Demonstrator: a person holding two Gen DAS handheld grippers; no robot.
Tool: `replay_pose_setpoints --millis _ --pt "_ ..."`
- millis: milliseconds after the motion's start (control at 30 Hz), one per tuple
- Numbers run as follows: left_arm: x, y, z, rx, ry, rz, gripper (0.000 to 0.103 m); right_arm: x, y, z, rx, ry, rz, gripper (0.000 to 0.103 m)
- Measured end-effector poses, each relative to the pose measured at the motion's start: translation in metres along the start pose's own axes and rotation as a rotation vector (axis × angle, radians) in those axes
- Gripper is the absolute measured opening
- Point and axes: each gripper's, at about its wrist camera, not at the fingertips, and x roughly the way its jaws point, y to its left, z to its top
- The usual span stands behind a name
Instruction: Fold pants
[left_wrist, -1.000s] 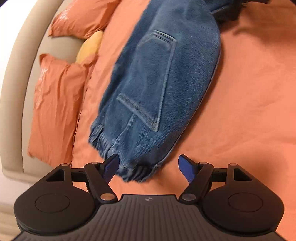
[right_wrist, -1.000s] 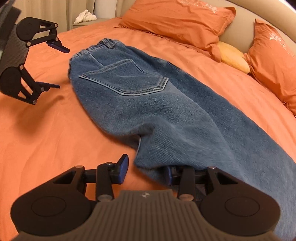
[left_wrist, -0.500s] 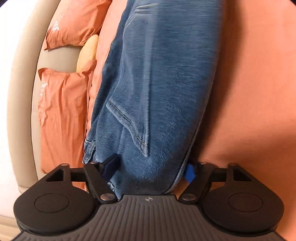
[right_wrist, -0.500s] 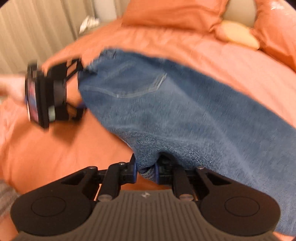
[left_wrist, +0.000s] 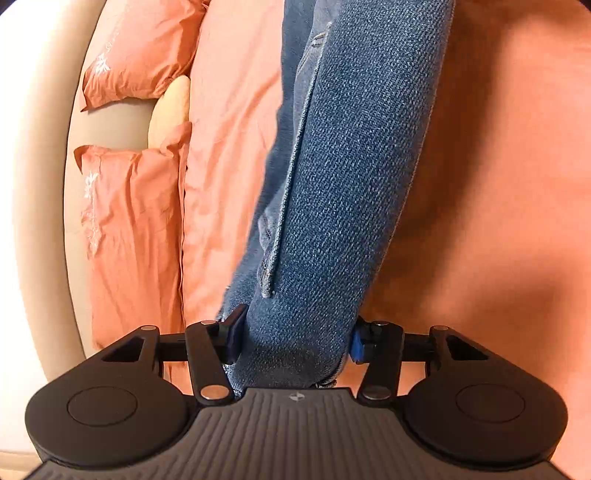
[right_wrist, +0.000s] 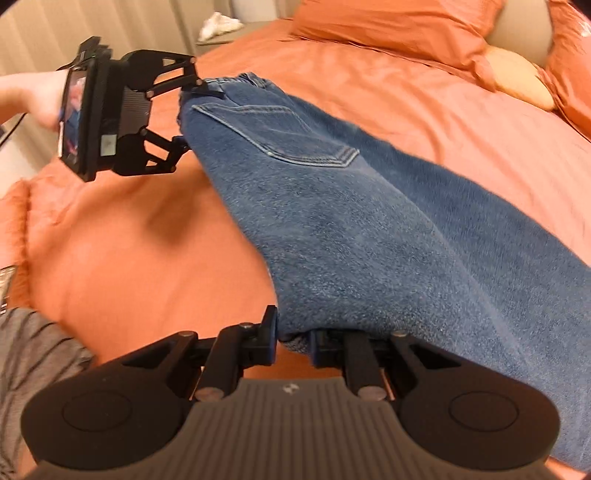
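Blue denim pants (right_wrist: 369, 221) are lifted off the orange bed sheet (right_wrist: 129, 258) and stretched between my two grippers. My left gripper (left_wrist: 295, 341) is shut on the waistband end of the pants (left_wrist: 332, 184); it also shows in the right wrist view (right_wrist: 184, 110) at the upper left, clamped on the waistband beside the back pocket (right_wrist: 288, 129). My right gripper (right_wrist: 293, 341) is shut on the crotch fold of the pants, with the legs trailing off to the right.
Orange pillows (left_wrist: 129, 221) and a yellow cushion (left_wrist: 170, 110) lie against the beige curved headboard (left_wrist: 48, 184). A bedside surface with a white object (right_wrist: 218, 27) stands at the back. Grey striped cloth (right_wrist: 33, 354) shows at the lower left.
Both grippers closed on the pants, left on the waistband and right on the crotch fold, and lifted them off the sheet, pulling the denim taut between them.
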Motion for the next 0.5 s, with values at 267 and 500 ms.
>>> replay_pose_setpoints --millis 267,500 --pt "-0.029 -0.064 -0.055 -0.09 0.108 -0.085 0.059 0.028 0.076 -0.049 0.028 -0.023 0.052 0.012" --pt "-0.001 -0.095 -0.053 -0.185 0.133 -0.154 0.059 0.067 0.059 -0.081 0.24 -0.025 0.031 0.013"
